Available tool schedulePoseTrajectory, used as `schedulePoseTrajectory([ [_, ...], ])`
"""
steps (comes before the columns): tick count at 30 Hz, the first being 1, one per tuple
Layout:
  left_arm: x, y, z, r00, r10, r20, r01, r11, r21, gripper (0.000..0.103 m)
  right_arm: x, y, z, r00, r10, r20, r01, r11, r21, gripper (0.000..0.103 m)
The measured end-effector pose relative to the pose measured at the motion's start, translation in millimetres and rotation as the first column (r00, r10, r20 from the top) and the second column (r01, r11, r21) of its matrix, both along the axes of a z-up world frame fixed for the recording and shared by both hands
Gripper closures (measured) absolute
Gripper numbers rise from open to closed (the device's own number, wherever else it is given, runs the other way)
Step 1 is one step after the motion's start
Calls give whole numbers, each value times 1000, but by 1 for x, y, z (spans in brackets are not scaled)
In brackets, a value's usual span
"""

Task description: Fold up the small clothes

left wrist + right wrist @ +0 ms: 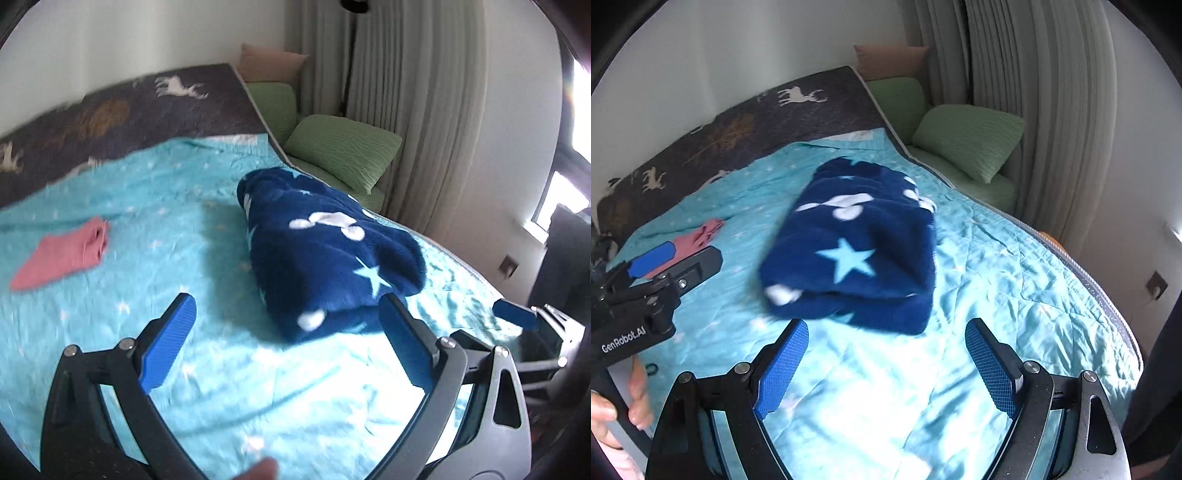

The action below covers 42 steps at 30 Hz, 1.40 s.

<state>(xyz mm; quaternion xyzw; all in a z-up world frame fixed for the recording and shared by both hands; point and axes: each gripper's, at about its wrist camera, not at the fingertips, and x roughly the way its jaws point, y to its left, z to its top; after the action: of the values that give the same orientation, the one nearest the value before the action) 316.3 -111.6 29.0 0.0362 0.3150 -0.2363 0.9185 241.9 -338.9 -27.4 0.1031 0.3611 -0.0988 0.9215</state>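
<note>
With both my left gripper [286, 321] and right gripper [886, 345] spread empty, the navy fleece garment [857, 251] looked folded, so next I judged smoothing or setting it aside.

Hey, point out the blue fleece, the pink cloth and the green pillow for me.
Blue fleece [857, 243], right wrist view, on its top face by the pale star.
Pink cloth [62, 254], left wrist view, on its flat middle.
Green pillow [343, 147], left wrist view, on its front face.
</note>
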Motion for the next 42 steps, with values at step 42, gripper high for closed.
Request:
schedulePoseTrajectory([
  [42, -114, 19, 1, 995, 6, 103, -13, 997, 70, 4, -83, 24, 19, 998, -30, 48, 32, 999, -33, 15],
])
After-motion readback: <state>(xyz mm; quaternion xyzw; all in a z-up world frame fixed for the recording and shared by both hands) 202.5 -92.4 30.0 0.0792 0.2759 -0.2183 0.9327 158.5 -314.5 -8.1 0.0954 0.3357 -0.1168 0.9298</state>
